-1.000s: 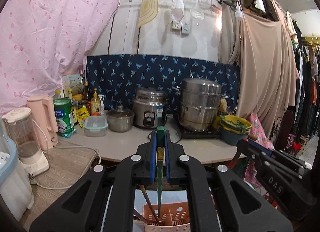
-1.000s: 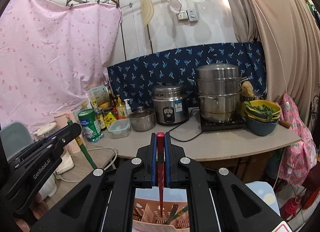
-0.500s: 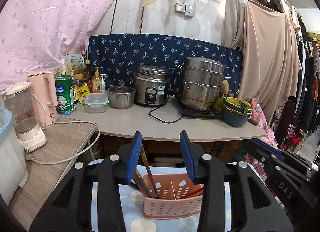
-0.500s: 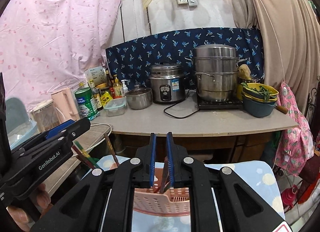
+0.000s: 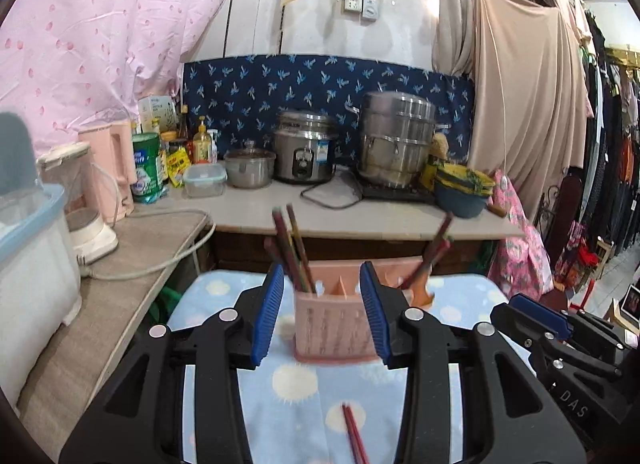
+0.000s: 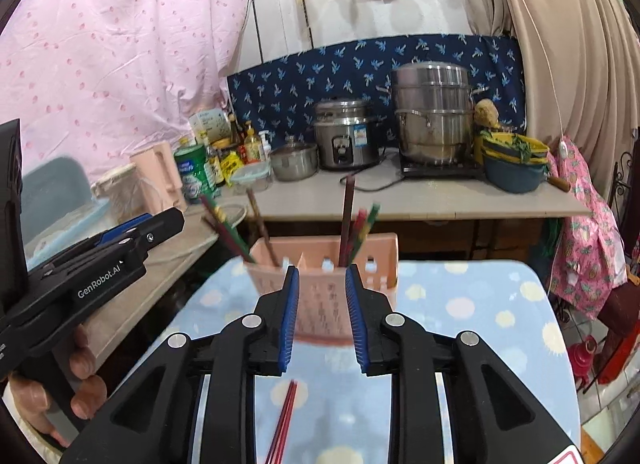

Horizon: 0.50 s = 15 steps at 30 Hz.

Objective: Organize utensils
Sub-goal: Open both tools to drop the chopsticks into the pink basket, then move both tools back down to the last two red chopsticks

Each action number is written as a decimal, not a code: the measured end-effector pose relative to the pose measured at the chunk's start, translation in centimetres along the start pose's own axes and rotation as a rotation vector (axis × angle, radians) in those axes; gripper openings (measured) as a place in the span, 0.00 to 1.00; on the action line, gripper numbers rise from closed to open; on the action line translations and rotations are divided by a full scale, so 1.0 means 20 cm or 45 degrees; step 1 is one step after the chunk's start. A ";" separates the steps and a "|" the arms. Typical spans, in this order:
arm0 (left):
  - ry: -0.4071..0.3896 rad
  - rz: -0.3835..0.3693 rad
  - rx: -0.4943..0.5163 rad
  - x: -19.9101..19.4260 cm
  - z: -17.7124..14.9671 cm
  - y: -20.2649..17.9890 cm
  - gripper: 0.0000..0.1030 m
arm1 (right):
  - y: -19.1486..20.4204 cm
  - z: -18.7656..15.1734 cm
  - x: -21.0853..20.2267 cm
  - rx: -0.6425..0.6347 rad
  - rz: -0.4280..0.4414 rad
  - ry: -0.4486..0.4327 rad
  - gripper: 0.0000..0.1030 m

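A pink slotted utensil holder [image 5: 334, 324] stands on a blue cloth with pale dots [image 5: 296, 404]; it also shows in the right wrist view [image 6: 324, 288]. Several chopsticks [image 5: 294, 248] lean in its left part and more [image 6: 358, 234] stand in its right part. A red pair of chopsticks [image 5: 354, 436] lies on the cloth in front of the holder, also in the right wrist view [image 6: 284, 420]. My left gripper [image 5: 322, 312] is open and empty, just short of the holder. My right gripper [image 6: 322, 312] is open and empty, also just short of it.
Behind the cloth runs a counter [image 5: 360, 216] with a rice cooker [image 5: 304, 152], a steel steamer pot [image 5: 394, 140], bowls [image 5: 462, 188], bottles and a cable. A side shelf [image 5: 116, 304] on the left holds a blender and a white tub. Clothes hang at right.
Both grippers have let go of their chopsticks into the holder, opened wide and drawn back and down. The red pair on the cloth has come into view.
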State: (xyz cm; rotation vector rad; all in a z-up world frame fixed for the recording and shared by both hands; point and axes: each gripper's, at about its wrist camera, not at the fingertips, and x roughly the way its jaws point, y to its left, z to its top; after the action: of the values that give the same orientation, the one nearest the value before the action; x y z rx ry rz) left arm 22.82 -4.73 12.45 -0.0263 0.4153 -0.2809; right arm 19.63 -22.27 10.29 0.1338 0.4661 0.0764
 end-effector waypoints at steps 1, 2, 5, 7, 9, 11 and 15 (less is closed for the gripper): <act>0.017 0.001 -0.002 -0.02 -0.03 0.01 0.37 | 0.01 -0.05 -0.02 -0.001 0.004 0.023 0.24; 0.040 0.000 -0.006 -0.04 -0.08 0.01 0.37 | 0.01 -0.09 -0.04 -0.001 0.006 0.040 0.24; 0.095 0.018 -0.011 -0.10 -0.20 0.03 0.37 | 0.02 -0.21 -0.10 0.002 0.008 0.093 0.24; 0.129 0.025 -0.031 -0.14 -0.26 0.05 0.37 | 0.03 -0.28 -0.13 0.010 0.008 0.123 0.24; 0.156 0.030 -0.048 -0.17 -0.32 0.07 0.37 | 0.03 -0.33 -0.17 0.018 0.005 0.149 0.24; 0.183 0.045 -0.051 -0.21 -0.38 0.08 0.37 | 0.03 -0.40 -0.20 0.026 0.004 0.178 0.24; 0.248 0.059 -0.054 -0.26 -0.48 0.08 0.37 | 0.04 -0.51 -0.25 0.027 -0.019 0.220 0.26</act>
State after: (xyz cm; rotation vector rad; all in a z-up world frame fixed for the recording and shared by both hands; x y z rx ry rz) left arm 14.89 -1.51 5.66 -0.0313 0.6148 -0.2298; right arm 10.41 -20.90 3.55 0.1453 0.6407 0.0687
